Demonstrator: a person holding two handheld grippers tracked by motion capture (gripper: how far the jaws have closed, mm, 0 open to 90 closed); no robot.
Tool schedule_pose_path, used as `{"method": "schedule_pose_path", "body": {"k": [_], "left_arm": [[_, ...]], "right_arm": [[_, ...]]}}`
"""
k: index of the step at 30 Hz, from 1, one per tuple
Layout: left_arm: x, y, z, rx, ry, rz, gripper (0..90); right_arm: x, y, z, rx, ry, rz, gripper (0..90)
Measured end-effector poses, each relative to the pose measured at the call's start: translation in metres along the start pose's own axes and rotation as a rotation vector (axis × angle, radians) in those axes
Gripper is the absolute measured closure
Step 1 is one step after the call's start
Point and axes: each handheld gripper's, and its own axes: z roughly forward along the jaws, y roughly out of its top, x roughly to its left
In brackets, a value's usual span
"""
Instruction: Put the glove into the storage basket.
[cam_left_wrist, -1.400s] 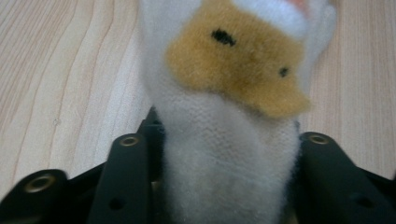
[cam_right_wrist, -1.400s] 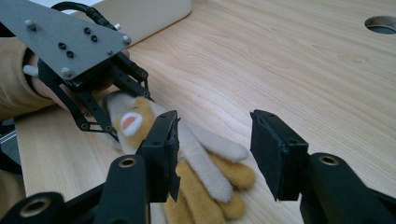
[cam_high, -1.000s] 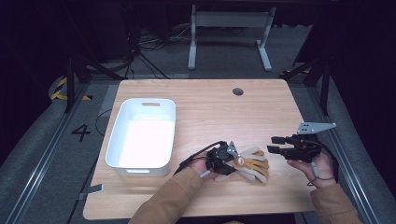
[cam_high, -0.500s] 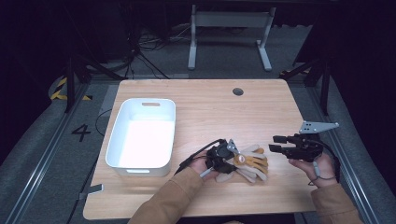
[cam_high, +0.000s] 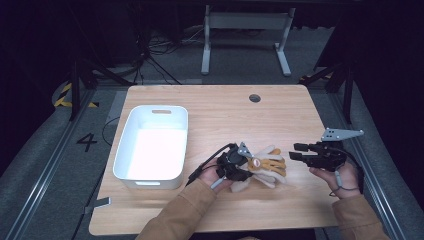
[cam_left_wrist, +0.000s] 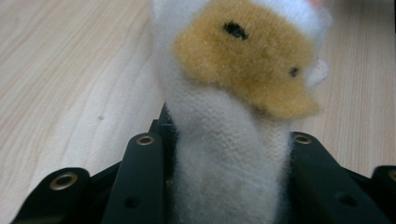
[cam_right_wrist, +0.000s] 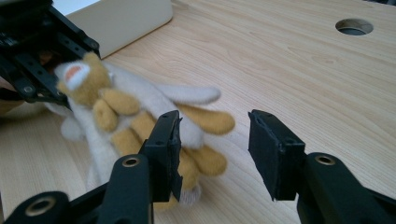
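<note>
The plush toy (cam_high: 264, 166) lies near the front edge of the surface, right of the white bin (cam_high: 152, 148), with the left gripper (cam_left_wrist: 229, 186) clamped on its white body. This looks like the pick-up; next comes carrying it leftward over the bin. The right gripper (cam_right_wrist: 214, 149) waits beside it, jaws apart.

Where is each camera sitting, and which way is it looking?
High view: sits above the person's side, looking forward and down on the wooden table, white tub and plush toy; both forearms show, with the left tongs and right tongs.
Left gripper view: rides the left tongs, looking along black jaws clamped on the plush toy.
Right gripper view: rides the right tongs, looking past open jaws at the toy and tub.
All three views share the plush toy and table.
</note>
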Motion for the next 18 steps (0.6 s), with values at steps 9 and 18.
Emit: {"method": "schedule_pose_path", "body": {"k": [9,18], "left_arm": [[0.006,0.002,-0.015,-0.026,0.051,-0.076,65.0],[0.014,0.003,-0.035,-0.054,0.071,-0.142,64.9]], "right_arm": [[0.000,0.000,0.001,0.000,-0.001,-0.001,53.8],[0.000,0.000,0.001,0.005,-0.004,-0.002,53.8]]}}
